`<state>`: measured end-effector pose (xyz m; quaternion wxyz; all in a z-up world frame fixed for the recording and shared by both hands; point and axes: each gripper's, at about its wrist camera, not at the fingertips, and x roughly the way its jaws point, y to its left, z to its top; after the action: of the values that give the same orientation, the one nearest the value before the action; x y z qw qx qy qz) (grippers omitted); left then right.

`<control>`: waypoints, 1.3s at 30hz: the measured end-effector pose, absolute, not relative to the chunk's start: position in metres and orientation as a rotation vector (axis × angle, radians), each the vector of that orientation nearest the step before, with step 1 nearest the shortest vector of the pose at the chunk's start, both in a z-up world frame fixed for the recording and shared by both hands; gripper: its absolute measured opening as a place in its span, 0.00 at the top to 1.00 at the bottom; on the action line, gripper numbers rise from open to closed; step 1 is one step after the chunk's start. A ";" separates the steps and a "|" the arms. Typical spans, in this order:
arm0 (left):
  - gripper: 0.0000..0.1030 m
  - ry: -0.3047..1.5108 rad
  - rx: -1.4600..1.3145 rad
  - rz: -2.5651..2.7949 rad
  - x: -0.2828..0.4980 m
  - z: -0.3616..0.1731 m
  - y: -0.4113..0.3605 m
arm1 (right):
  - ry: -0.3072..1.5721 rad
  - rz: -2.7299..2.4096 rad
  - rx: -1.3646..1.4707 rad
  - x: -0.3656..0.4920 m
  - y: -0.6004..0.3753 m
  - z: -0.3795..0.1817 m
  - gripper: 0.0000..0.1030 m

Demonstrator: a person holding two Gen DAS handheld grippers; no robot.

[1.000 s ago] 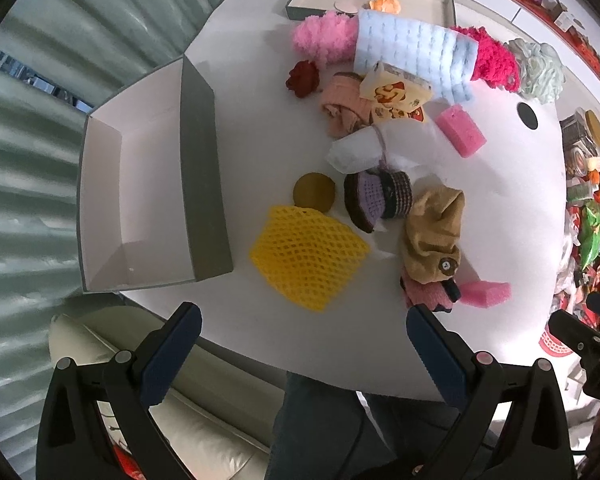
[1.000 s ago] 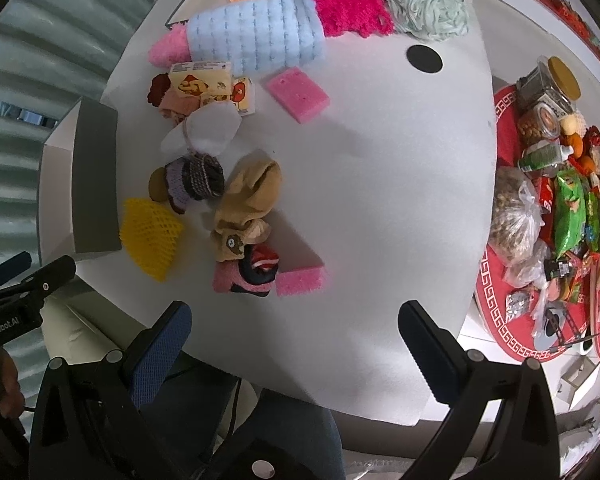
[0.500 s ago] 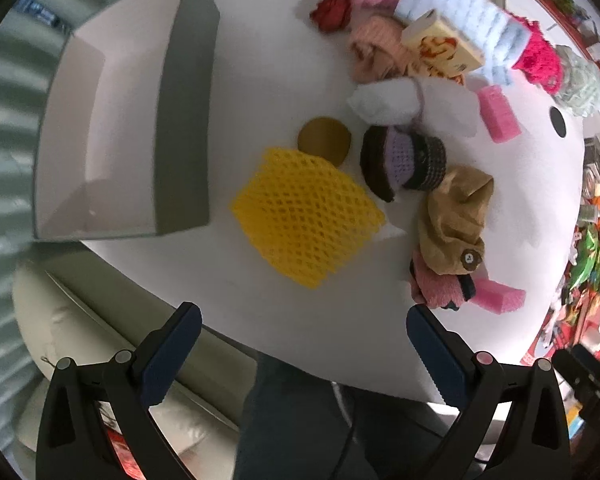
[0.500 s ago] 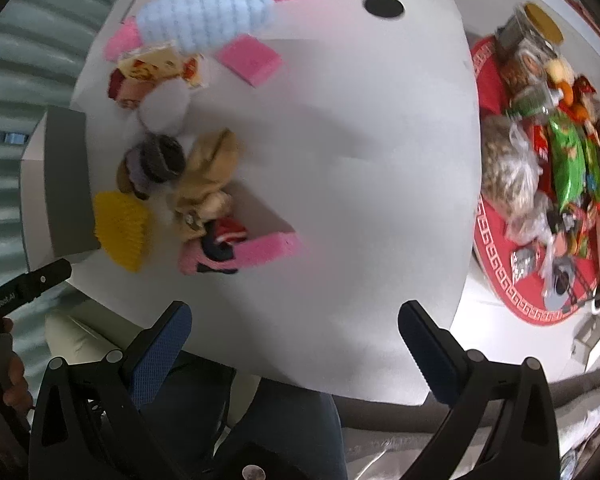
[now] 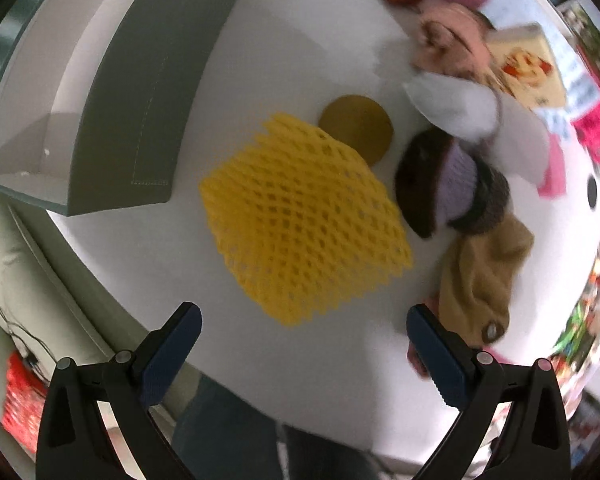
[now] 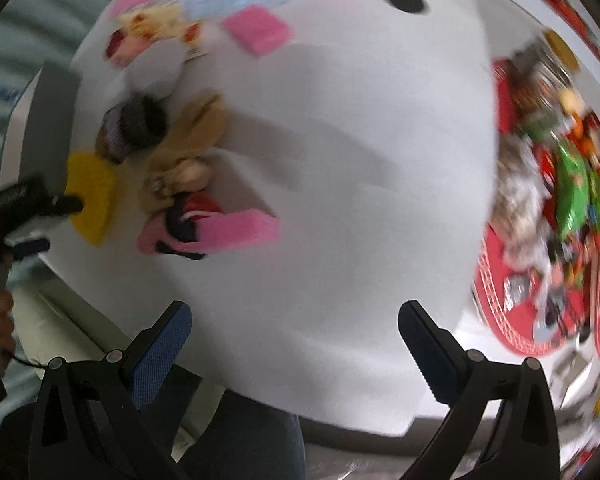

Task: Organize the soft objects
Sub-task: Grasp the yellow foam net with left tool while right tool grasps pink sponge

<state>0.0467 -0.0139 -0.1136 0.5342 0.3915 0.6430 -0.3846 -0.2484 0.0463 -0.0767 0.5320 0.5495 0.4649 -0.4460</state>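
Observation:
A yellow foam net (image 5: 304,220) lies near the front edge of the round white table (image 5: 300,52). My left gripper (image 5: 304,344) hangs open just short of it, with nothing between its fingers. Behind the net sit a brown disc (image 5: 358,128), a brown and lilac knit roll (image 5: 452,184) and a tan cloth (image 5: 484,272). My right gripper (image 6: 296,344) is open over bare table, right of a pink sponge (image 6: 240,228) and a pink and navy sock (image 6: 172,236). The yellow net (image 6: 88,196) shows at the left there, with the left gripper's tip (image 6: 60,204) against it.
An open grey box (image 5: 84,100) with a white inside stands left of the net. More soft things, a pink sponge (image 6: 258,34) and a printed packet (image 5: 528,64) lie at the back. Snack packets on a red mat (image 6: 548,208) sit beyond the table's right edge.
Both grippers have come closer to the table. The left one has dropped toward the yellow net, which now fills the middle of its view. Nothing has been taken hold of.

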 end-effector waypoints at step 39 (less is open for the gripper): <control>0.00 1.541 0.956 -0.820 0.175 -0.211 -0.083 | 1.344 -1.002 1.193 -0.213 0.057 -0.151 0.00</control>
<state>0.1754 -0.0833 -0.2107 0.5443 0.4031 0.6494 -0.3458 -0.2130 0.0575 -0.1514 0.5158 0.4968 0.5596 -0.4172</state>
